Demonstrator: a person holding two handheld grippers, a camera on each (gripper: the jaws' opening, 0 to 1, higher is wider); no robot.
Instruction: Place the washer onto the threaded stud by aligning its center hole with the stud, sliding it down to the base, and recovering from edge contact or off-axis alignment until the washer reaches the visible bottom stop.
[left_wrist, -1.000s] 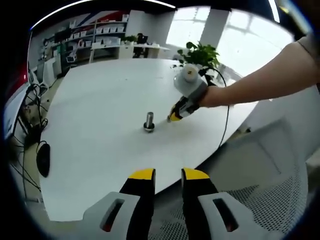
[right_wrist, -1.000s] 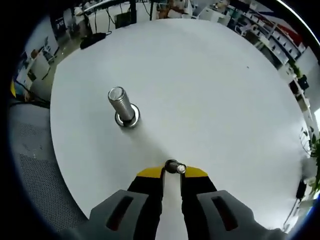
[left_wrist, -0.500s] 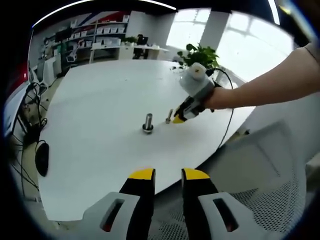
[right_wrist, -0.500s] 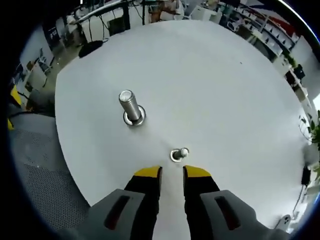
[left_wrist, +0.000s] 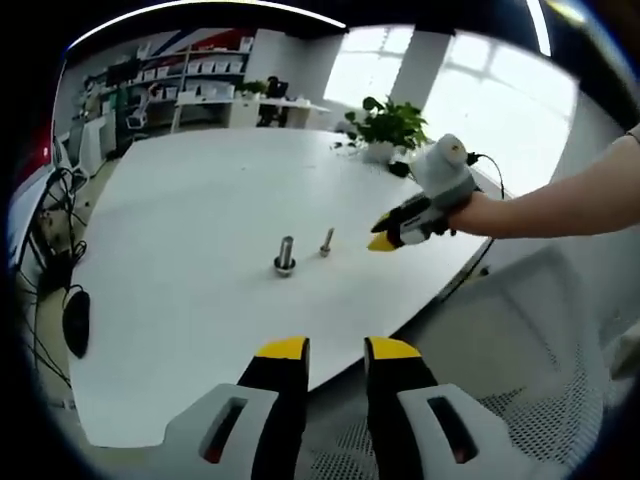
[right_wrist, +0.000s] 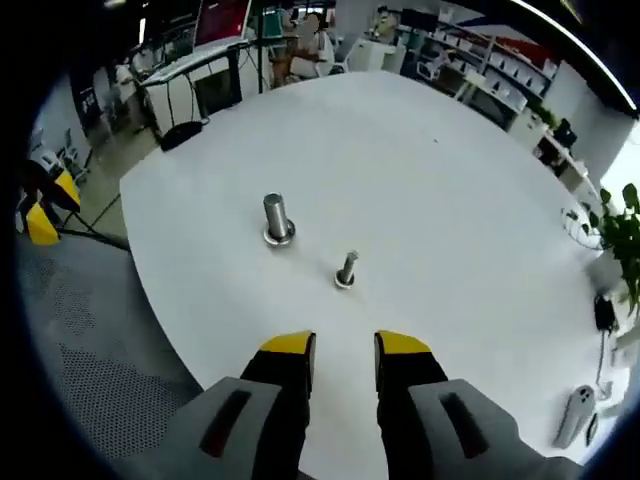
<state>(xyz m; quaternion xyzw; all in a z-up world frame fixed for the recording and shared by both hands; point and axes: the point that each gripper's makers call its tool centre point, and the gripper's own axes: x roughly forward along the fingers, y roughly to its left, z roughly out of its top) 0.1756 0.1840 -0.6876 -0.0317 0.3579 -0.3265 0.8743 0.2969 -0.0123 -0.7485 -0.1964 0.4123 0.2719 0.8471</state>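
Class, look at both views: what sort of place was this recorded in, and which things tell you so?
Most likely an open-plan office or workshop. A large white table fills the middle, shelving with storage boxes lines the far wall, and a potted plant stands by bright windows. A mesh chair sits at the table's edge.

Your left gripper (left_wrist: 335, 352) hangs off the white table's (left_wrist: 190, 200) edge, jaws slightly parted and empty. Two upright threaded studs (left_wrist: 285, 256) stand near each other; your right gripper (left_wrist: 384, 241) hovers beside them.

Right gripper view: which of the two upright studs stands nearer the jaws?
The slimmer stud, just beyond the right gripper; the thicker stud stands farther up-left.
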